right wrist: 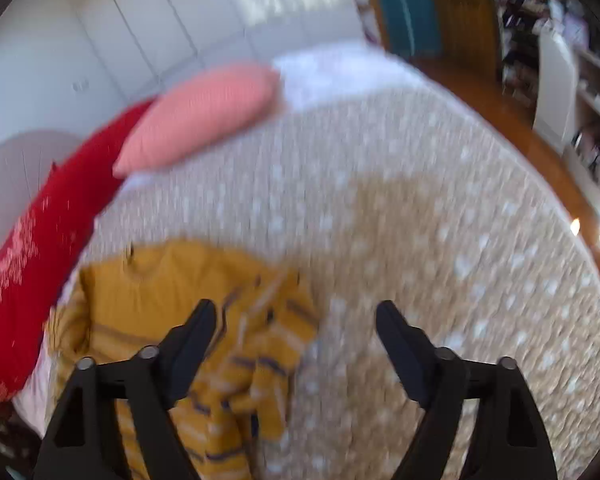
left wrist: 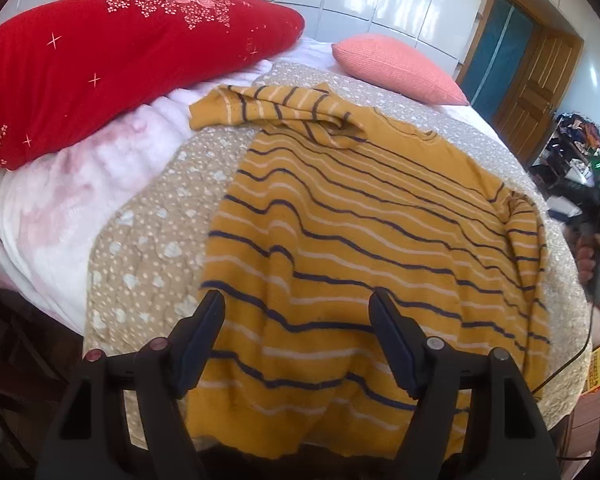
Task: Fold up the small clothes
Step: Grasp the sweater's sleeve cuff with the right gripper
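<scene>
Two grippers in play, both with jaws apart and nothing between the pads. We note the left gripper point(left wrist: 296, 316) poised over the near hem of the mustard-yellow knitted sweater with navy and white stripes point(left wrist: 352, 248), angled downward; whether its fingertips touch the cloth we cannot tell. The sweater lies flat on the beige quilted bedspread with white dots point(left wrist: 148, 248), its long axis running from the hem just under the left gripper away toward the collar at the far end. One sleeve is already folded across the chest near the collar; the other runs down the right edge of the body.

In the right wrist view, which is blurred, the right gripper point(right wrist: 296, 324) hangs over the sweater's right shoulder and sleeve, most of the garment lying to its left. We judge the left gripper nearer the hem, the right nearer the loose sleeve, so the sleeve fold looks like the right gripper's job.

Farther off sit the pink fleece blanket point(left wrist: 60, 208), the big red embroidered pillow point(left wrist: 112, 60) and the small salmon-pink pillow point(left wrist: 396, 64).
</scene>
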